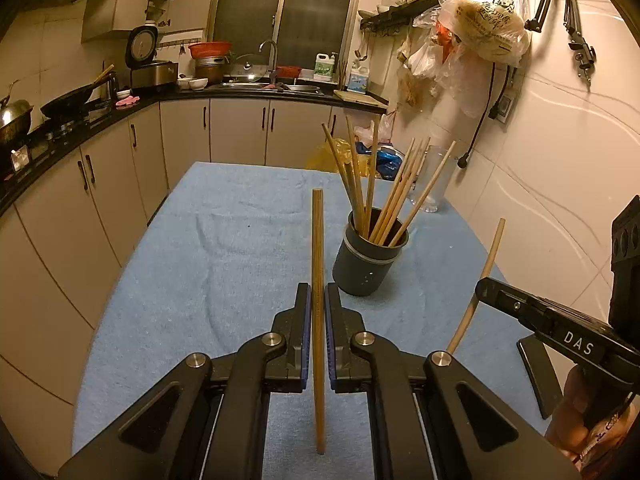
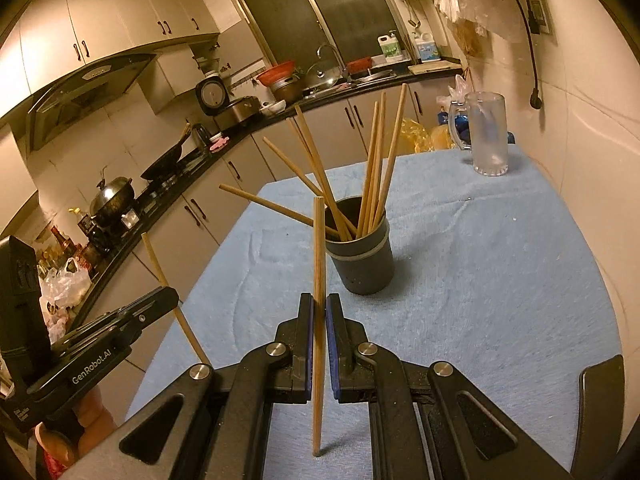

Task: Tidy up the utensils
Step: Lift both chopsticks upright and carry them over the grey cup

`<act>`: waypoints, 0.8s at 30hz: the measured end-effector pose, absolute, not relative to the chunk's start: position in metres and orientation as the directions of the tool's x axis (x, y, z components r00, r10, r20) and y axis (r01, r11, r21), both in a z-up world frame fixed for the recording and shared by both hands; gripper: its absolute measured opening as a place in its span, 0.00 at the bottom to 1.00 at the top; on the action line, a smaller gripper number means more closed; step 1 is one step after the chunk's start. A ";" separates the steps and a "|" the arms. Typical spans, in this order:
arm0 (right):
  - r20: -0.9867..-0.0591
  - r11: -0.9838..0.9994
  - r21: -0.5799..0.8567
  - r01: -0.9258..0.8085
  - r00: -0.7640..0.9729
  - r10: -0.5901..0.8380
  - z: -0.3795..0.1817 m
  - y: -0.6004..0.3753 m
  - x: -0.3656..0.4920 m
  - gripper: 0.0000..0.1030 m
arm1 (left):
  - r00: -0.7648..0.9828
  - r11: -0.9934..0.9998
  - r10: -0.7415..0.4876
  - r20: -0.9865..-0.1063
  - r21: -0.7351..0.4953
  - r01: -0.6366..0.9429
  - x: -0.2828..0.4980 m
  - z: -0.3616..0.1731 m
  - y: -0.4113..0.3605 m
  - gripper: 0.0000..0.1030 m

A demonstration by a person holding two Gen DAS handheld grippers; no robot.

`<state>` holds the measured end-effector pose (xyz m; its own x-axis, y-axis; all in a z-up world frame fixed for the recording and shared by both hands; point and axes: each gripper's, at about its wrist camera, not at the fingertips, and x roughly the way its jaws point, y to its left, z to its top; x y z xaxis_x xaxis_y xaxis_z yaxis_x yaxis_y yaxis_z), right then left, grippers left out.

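Note:
A dark grey utensil cup (image 1: 366, 266) stands on the blue cloth, holding several wooden chopsticks (image 1: 390, 200). It also shows in the right wrist view (image 2: 362, 258). My left gripper (image 1: 318, 296) is shut on one upright chopstick (image 1: 317, 240), just left of and nearer than the cup. My right gripper (image 2: 319, 308) is shut on another upright chopstick (image 2: 319, 248), in front of the cup. Each gripper appears in the other's view: the right one (image 1: 486, 286) with its chopstick (image 1: 490, 256), the left one (image 2: 168, 294) with its chopstick (image 2: 158, 268).
A frosted glass mug (image 2: 486, 136) stands at the far right of the cloth-covered table (image 1: 224, 248). Kitchen counters with a wok (image 1: 66, 102), a rice cooker and a sink run along the left and back. Plastic bags (image 1: 484, 28) hang on the right wall.

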<state>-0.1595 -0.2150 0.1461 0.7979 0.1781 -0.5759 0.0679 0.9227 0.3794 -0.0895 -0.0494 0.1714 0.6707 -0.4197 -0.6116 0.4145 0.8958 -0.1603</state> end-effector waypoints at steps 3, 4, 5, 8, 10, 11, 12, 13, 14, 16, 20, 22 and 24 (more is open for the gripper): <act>-0.571 0.922 0.382 0.069 0.802 0.176 0.148 -0.216 -0.161 0.07 | 0.672 0.895 -0.422 -0.608 -0.160 0.417 -0.090 0.174 -0.050 0.06; -0.569 0.921 0.382 0.069 0.803 0.176 0.149 -0.217 -0.161 0.07 | 0.672 0.894 -0.423 -0.608 -0.159 0.419 -0.091 0.175 -0.051 0.06; -0.568 0.922 0.382 0.070 0.804 0.175 0.149 -0.217 -0.161 0.07 | 0.674 0.894 -0.423 -0.606 -0.158 0.419 -0.091 0.176 -0.052 0.06; -0.563 0.922 0.381 0.070 0.808 0.171 0.151 -0.218 -0.162 0.07 | 0.674 0.893 -0.425 -0.604 -0.157 0.422 -0.091 0.178 -0.054 0.06; -0.562 0.921 0.382 0.070 0.810 0.171 0.152 -0.219 -0.162 0.07 | 0.673 0.892 -0.428 -0.603 -0.159 0.424 -0.091 0.178 -0.054 0.06; -0.560 0.921 0.382 0.073 0.811 0.168 0.152 -0.219 -0.162 0.07 | 0.673 0.891 -0.428 -0.603 -0.158 0.425 -0.091 0.178 -0.054 0.06; -0.560 0.921 0.383 0.074 0.811 0.168 0.152 -0.219 -0.163 0.07 | 0.674 0.892 -0.426 -0.603 -0.157 0.423 -0.091 0.178 -0.054 0.06; -0.560 0.921 0.383 0.074 0.812 0.168 0.153 -0.219 -0.163 0.07 | 0.674 0.892 -0.427 -0.604 -0.160 0.422 -0.091 0.178 -0.054 0.06; -0.559 0.921 0.383 0.075 0.812 0.166 0.153 -0.219 -0.163 0.07 | 0.672 0.892 -0.429 -0.603 -0.162 0.423 -0.091 0.179 -0.054 0.06; -0.558 0.920 0.385 0.076 0.813 0.166 0.153 -0.220 -0.163 0.07 | 0.674 0.891 -0.430 -0.601 -0.162 0.424 -0.091 0.180 -0.055 0.06; -0.556 0.920 0.385 0.077 0.815 0.164 0.154 -0.220 -0.163 0.07 | 0.677 0.889 -0.433 -0.595 -0.161 0.428 -0.091 0.184 -0.057 0.06; -0.554 0.920 0.385 0.078 0.817 0.162 0.155 -0.221 -0.164 0.07 | 0.680 0.889 -0.434 -0.591 -0.161 0.428 -0.091 0.185 -0.057 0.06; -0.553 0.920 0.385 0.079 0.817 0.161 0.157 -0.221 -0.164 0.06 | 0.681 0.888 -0.437 -0.587 -0.161 0.430 -0.091 0.187 -0.057 0.06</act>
